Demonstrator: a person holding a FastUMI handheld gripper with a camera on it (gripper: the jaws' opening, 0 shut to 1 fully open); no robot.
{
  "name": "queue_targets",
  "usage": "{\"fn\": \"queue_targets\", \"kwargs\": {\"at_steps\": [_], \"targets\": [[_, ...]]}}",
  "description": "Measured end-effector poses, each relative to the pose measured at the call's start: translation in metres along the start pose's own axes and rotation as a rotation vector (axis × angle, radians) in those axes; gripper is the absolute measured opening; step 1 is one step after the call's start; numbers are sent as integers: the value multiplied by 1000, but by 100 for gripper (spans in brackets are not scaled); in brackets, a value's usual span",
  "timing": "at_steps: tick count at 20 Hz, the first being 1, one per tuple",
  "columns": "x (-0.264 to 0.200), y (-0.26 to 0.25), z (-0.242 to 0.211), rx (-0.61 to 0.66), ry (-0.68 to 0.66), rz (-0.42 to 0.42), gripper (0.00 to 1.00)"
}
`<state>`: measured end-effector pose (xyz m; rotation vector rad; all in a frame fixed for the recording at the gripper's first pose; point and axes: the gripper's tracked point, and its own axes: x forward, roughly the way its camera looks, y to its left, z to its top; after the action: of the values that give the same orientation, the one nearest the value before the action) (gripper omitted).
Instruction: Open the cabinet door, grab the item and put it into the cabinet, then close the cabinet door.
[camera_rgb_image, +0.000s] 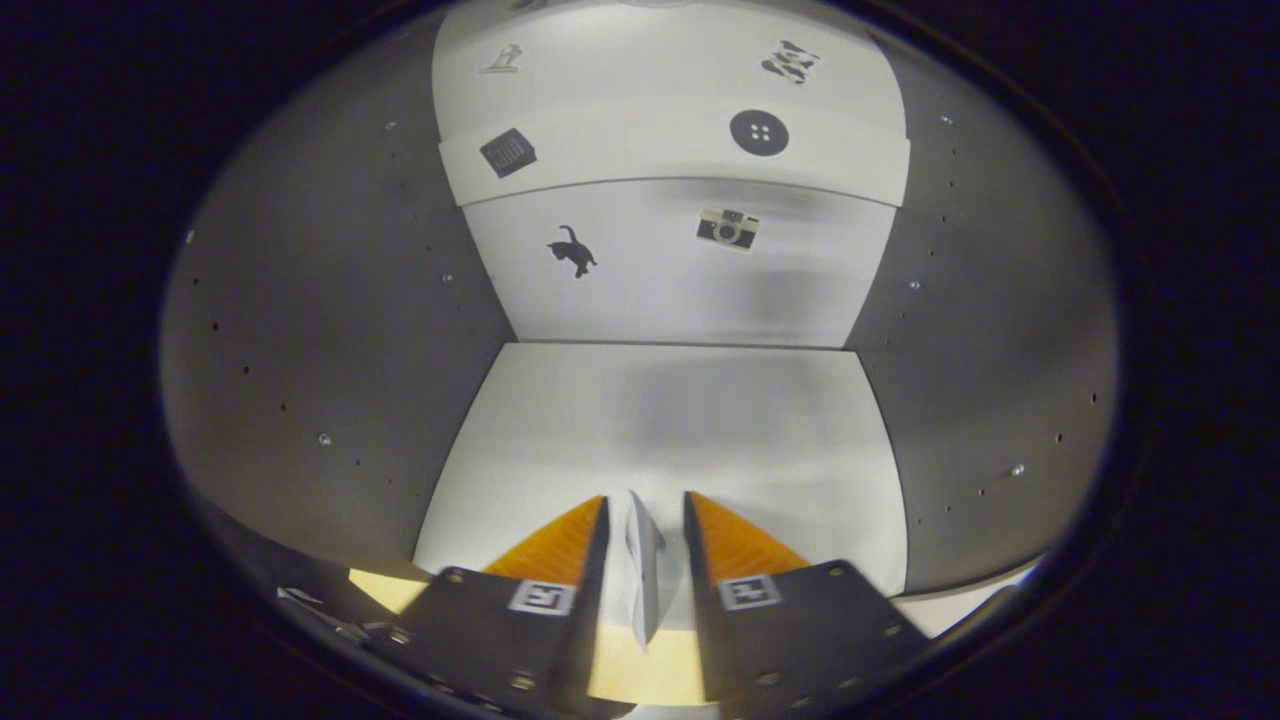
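Note:
I am looking into the open cabinet, at its white back wall (660, 290) and white floor (700, 420), between grey side walls. My gripper (645, 497) reaches over the front edge of the floor. A thin flat white item (638, 570) stands on edge between the fingers, leaning toward the left finger (560, 545), with a sliver of space showing beside the right finger (735, 545). The item hangs off the floor, so the fingers appear shut on it lower down. The cabinet door is out of sight.
A white shelf front (620, 150) crosses the top of the compartment, with small stickers on it and on the back wall. Side walls (330, 330) (980, 350) close in left and right. A tan surface (640, 670) lies below the fingers, outside the cabinet.

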<state>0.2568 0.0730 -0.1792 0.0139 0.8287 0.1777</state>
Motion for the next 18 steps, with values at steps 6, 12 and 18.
{"fn": "queue_targets", "kwargs": {"at_steps": [6,12,18], "targets": [[-22,2,30,68,-168,32,99],[-99,2,51,130,-395,22,99],[-197,12,22,96,-547,-34,99]]}}
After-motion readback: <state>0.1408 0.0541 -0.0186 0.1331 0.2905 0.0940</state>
